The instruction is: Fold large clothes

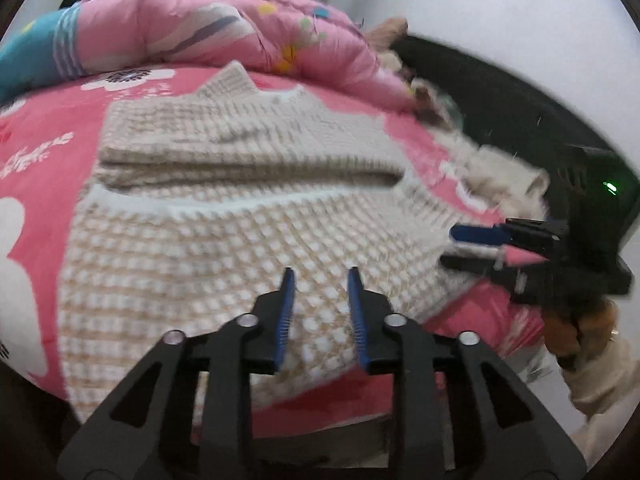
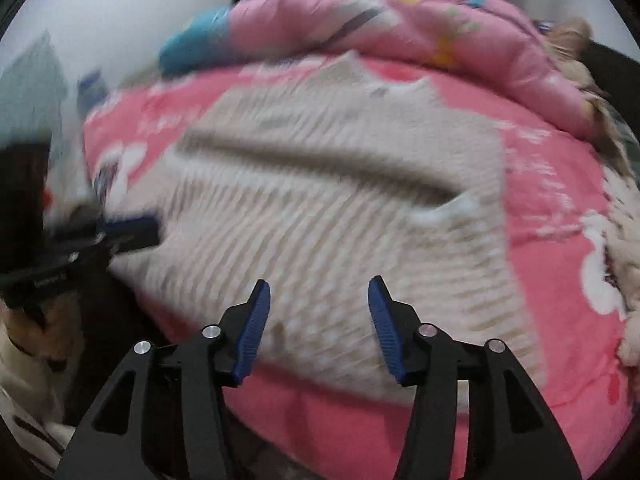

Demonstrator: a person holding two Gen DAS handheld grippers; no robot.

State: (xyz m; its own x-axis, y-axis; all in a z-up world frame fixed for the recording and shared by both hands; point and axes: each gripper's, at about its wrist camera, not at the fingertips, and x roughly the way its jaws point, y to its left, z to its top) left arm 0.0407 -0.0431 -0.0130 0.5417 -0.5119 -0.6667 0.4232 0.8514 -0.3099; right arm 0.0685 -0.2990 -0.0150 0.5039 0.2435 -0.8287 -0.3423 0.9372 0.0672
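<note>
hovering, both parted and empty, left gripper and right gripper over half-folded sweater; regrasping hem at six o'clock next.

1 checked knit garment lies on 1 pink flowered bed sheet. 1 pink quilt is heaped at the far side, with 1 blue cushion or pillow beside it. 2 tongs are in view, the left tongs and the right tongs, each with 2 blue pads.
</note>
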